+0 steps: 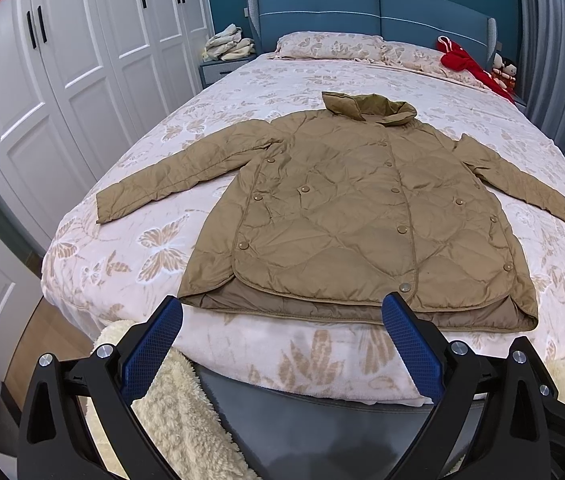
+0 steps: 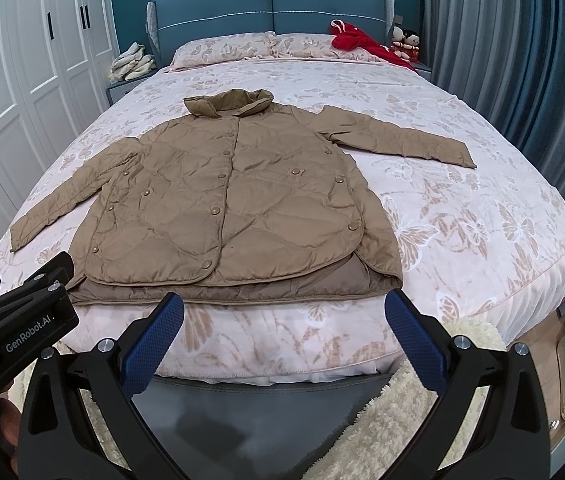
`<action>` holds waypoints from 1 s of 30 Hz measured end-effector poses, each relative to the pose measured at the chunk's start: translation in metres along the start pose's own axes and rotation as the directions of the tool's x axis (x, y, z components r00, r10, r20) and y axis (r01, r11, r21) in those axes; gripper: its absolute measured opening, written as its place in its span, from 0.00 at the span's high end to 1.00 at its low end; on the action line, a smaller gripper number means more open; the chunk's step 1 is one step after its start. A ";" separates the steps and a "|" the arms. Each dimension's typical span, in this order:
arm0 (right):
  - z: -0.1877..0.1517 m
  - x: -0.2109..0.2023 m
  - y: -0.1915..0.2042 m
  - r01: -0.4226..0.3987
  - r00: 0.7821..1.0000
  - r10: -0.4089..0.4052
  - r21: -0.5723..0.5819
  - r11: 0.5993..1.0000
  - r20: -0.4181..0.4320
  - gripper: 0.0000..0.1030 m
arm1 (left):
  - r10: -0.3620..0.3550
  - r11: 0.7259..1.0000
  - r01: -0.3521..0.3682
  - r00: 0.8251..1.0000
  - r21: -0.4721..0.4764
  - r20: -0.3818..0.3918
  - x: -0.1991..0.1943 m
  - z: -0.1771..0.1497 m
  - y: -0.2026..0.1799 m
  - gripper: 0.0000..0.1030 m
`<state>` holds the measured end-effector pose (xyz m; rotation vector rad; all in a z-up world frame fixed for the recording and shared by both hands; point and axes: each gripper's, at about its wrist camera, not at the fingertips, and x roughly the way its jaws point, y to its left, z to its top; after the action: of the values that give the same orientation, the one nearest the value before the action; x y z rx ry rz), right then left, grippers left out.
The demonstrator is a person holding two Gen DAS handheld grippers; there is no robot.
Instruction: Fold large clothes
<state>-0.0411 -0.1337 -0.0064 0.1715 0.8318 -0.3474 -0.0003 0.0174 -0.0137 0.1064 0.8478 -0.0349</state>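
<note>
A tan quilted button-front jacket (image 1: pixel 346 216) lies flat, sleeves spread, on a bed with a pink butterfly-print cover (image 1: pixel 130 248). Short of its hem, the left gripper (image 1: pixel 282 312) and right gripper (image 2: pixel 284 308) hover, fingers spread wide, grasping nothing.

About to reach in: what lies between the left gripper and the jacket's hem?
Only a strip of floral bedspread at the bed's foot separates the open left gripper from the tan jacket hem; the left wrist view shows it.

Tan quilted jacket (image 1: pixel 346 216) flat on bed (image 1: pixel 130 248), beyond wide-apart left tongs (image 1: pixel 282 312)
</note>
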 end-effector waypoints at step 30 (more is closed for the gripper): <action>0.000 0.001 0.000 -0.003 1.000 0.003 0.003 1.000 -0.004 0.05 | 0.001 1.000 -0.001 1.000 0.000 -0.006 0.001 0.000 0.001 0.05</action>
<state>-0.0403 -0.1343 -0.0070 0.1758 0.8346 -0.3456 0.0006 0.0180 -0.0142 0.1065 0.8535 -0.0335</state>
